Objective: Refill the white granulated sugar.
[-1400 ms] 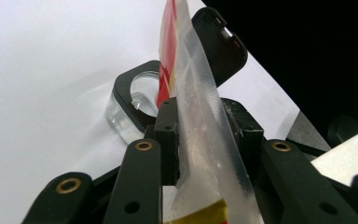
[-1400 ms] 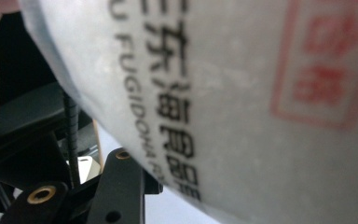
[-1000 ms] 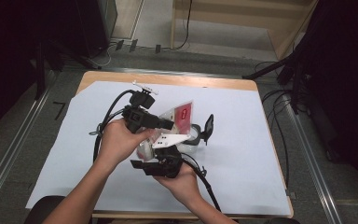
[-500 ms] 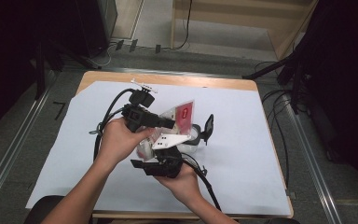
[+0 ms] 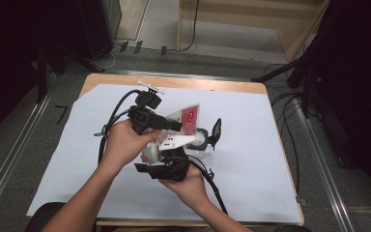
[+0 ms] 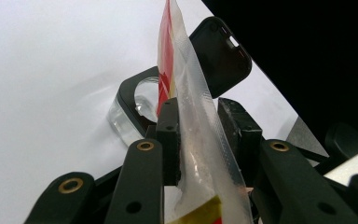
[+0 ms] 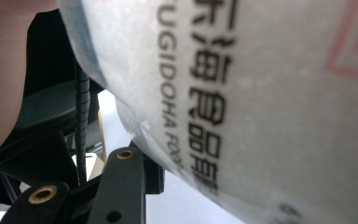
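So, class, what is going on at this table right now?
A person holds a gripper in each hand over a paper-covered table. The left gripper is clamped on a clear, red-printed packet, held upright above an open clear container with its black lid flipped up. The right gripper sits close under the packet.

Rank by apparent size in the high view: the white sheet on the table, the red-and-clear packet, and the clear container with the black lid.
1. White sheet, by far the largest.
2. Packet and clear container look roughly alike; the grippers hide part of each, so I won't rank them.
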Demonstrator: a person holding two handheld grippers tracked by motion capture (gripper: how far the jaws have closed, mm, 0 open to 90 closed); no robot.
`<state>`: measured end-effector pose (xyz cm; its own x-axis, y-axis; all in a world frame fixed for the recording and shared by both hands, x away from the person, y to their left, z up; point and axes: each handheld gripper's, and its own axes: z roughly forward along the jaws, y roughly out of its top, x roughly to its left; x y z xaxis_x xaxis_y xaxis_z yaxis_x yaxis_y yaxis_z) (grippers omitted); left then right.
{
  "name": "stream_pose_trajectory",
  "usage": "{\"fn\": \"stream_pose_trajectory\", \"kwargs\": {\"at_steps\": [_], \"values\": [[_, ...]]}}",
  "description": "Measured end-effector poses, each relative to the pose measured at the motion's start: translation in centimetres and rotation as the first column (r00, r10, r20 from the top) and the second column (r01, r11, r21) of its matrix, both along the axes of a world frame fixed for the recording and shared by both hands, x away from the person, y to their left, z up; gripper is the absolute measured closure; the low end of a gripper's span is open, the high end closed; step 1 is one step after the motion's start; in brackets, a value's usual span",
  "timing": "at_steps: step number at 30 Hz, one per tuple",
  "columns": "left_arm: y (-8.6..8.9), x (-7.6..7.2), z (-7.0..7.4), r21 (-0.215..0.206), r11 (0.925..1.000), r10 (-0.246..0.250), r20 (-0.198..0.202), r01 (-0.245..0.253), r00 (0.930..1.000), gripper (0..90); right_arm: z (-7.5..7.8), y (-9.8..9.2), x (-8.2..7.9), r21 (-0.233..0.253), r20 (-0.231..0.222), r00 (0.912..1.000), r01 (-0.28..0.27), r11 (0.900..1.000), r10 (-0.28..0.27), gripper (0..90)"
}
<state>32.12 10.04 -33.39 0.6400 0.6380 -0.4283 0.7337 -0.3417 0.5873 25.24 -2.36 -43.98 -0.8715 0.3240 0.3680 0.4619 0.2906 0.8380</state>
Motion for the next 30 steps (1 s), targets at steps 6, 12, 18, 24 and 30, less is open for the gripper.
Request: {"fn": "stream_pose_trajectory", "kwargs": {"at_steps": [6,12,18,24,30], "values": [[0.04,0.05,-0.07,0.000,1.0000,-0.001,-0.005,0.001,1.0000,71.5,-0.02,0.00,0.03,-0.010,0.004,1.0000,-0.006,1.000,0.006,61.6],[0.14,0.21,-0.17,-0.001,1.0000,0.003,-0.011,-0.003,0.9999,72.3,0.03,0.03,0.04,-0.023,0.006,0.9999,-0.011,1.000,0.011,61.5],[0.20,0.33,-0.35,-0.006,1.0000,0.003,-0.019,-0.003,0.9998,72.7,-0.01,0.12,-0.06,-0.038,0.016,0.9998,-0.009,0.999,0.010,61.9],[0.20,0.35,-0.36,-0.002,1.0000,0.002,-0.017,-0.002,0.9999,72.5,-0.03,0.16,-0.05,-0.038,0.016,0.9999,-0.005,0.999,0.005,61.9],[0.16,0.32,-0.36,-0.003,1.0000,0.003,-0.015,-0.003,0.9999,72.4,-0.01,0.13,-0.08,-0.040,0.016,0.9999,-0.005,0.999,0.006,61.8]]}}
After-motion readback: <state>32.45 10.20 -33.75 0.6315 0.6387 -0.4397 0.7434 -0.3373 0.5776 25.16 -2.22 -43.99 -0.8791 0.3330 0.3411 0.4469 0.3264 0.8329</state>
